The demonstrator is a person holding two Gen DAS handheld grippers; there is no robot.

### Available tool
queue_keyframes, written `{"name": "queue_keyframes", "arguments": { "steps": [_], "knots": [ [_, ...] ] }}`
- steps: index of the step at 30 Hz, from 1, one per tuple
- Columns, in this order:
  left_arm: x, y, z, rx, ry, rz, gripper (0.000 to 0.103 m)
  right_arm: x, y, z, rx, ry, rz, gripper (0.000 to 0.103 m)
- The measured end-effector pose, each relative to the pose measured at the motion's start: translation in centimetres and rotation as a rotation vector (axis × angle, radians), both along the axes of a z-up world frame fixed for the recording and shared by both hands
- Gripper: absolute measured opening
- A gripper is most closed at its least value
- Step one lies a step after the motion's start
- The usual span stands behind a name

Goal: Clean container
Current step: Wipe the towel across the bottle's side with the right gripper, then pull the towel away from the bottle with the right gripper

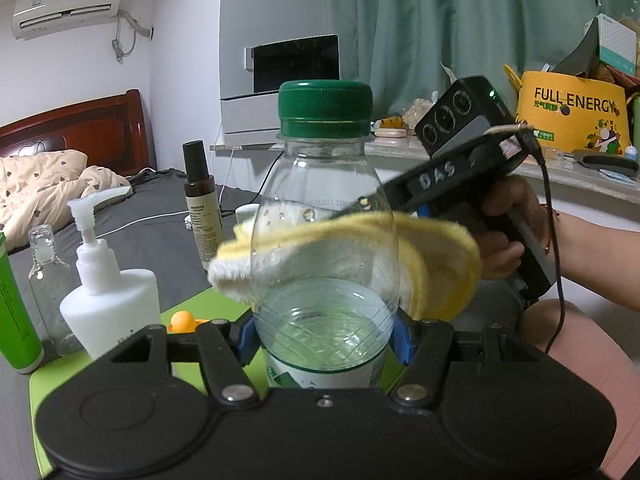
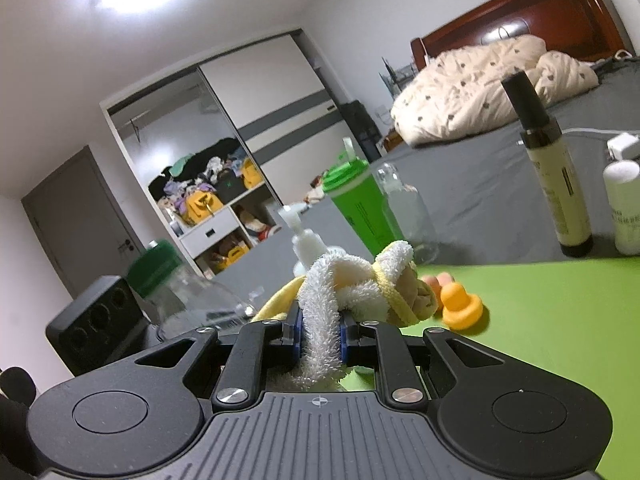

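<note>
Left tool [image 1: 324,340] clamps the lower body of a clear plastic bottle with green screw cap [image 1: 324,216], upright, some water in the bottom; likely held steady for wiping. Right tool [image 2: 320,334] is closed on a folded yellow-and-white terry cloth [image 2: 360,284], which lies against the bottle's far side from 9 to 3 o'clock in the left view. A hand [image 1: 508,236] grips the right tool's handle.

Below: lime-green mat [image 2: 540,320] on the counter. White pump bottle [image 1: 108,300] and small clear glass bottle [image 1: 46,276] crowd 9 o'clock. An orange rubber duck [image 2: 460,306] sits near the cloth. Open room lies toward 3 o'clock.
</note>
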State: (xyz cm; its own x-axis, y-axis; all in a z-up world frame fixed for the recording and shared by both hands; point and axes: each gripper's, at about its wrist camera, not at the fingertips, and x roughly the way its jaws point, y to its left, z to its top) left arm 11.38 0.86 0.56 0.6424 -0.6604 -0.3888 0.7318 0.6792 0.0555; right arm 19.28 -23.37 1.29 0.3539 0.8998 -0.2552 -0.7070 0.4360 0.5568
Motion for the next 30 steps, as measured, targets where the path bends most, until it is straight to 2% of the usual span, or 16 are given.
{"name": "queue_keyframes", "arguments": {
  "steps": [13,23,30],
  "knots": [
    [-0.1,-0.1,0.1,-0.006,-0.001,0.005,0.061,2.9,-0.7,-3.8,-0.032,0.103,0.015,0.016],
    [-0.1,0.0,0.1,-0.006,-0.002,0.007,0.061,2.0,0.0,-6.2,-0.042,0.172,0.001,0.016],
    [-0.1,-0.1,0.1,-0.007,-0.003,0.010,0.061,2.3,-0.3,-7.0,-0.084,0.178,-0.022,0.016]
  ]
}}
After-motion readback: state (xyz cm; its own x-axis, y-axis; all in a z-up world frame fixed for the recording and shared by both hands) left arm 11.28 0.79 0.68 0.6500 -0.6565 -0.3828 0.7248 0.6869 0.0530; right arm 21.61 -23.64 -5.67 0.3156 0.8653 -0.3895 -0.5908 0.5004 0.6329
